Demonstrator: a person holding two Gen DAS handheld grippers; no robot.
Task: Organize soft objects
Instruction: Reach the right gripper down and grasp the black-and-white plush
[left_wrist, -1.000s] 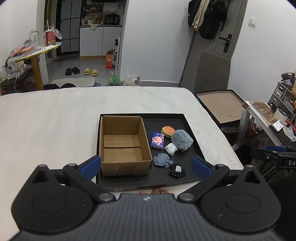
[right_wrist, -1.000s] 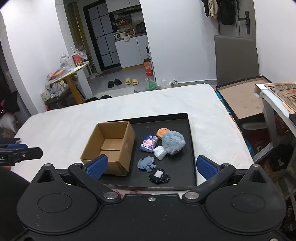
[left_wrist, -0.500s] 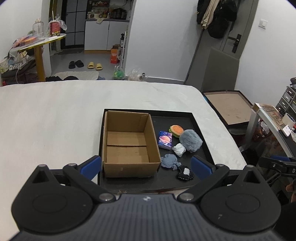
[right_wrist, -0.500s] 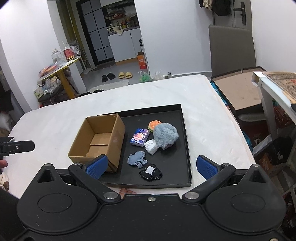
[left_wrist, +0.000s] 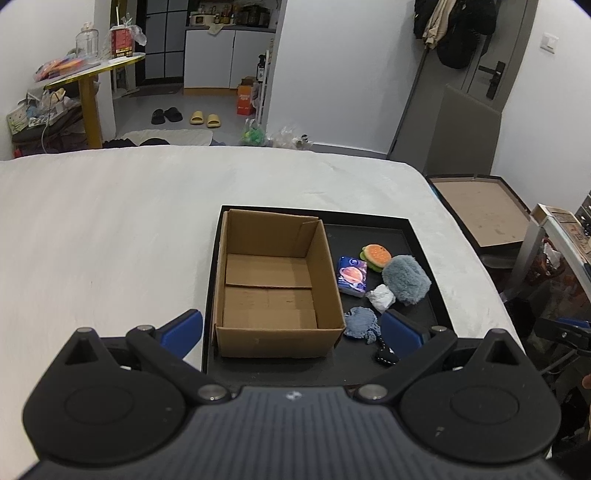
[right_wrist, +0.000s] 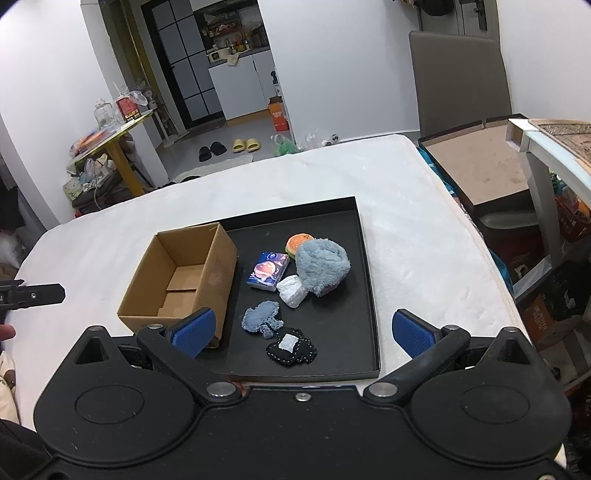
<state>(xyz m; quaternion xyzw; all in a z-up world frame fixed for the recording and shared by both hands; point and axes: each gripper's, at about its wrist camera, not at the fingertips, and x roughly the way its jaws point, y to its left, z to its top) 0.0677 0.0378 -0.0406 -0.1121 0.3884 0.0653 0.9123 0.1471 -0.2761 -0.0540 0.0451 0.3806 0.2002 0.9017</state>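
— On the white bed (right_wrist: 406, 206), where do the soft things sit?
— Inside the black tray (right_wrist: 369, 280), right of the open cardboard box (right_wrist: 177, 280): fluffy grey plush (right_wrist: 322, 266), burger toy (right_wrist: 297, 242), blue knit piece (right_wrist: 260, 315), black stitched patch (right_wrist: 291, 349).
— And the grippers?
— Left gripper (left_wrist: 291, 330) and right gripper (right_wrist: 303, 330) hover at the tray's near edge, blue pads spread wide, holding nothing. Bare tray floor lies right of the plush.

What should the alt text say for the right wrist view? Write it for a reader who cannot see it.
An open right gripper hovers over a black tray on a white bed. The tray holds an empty cardboard box on the left and, beside it, a fluffy grey toy, a burger toy, a tissue pack and small fabric pieces.
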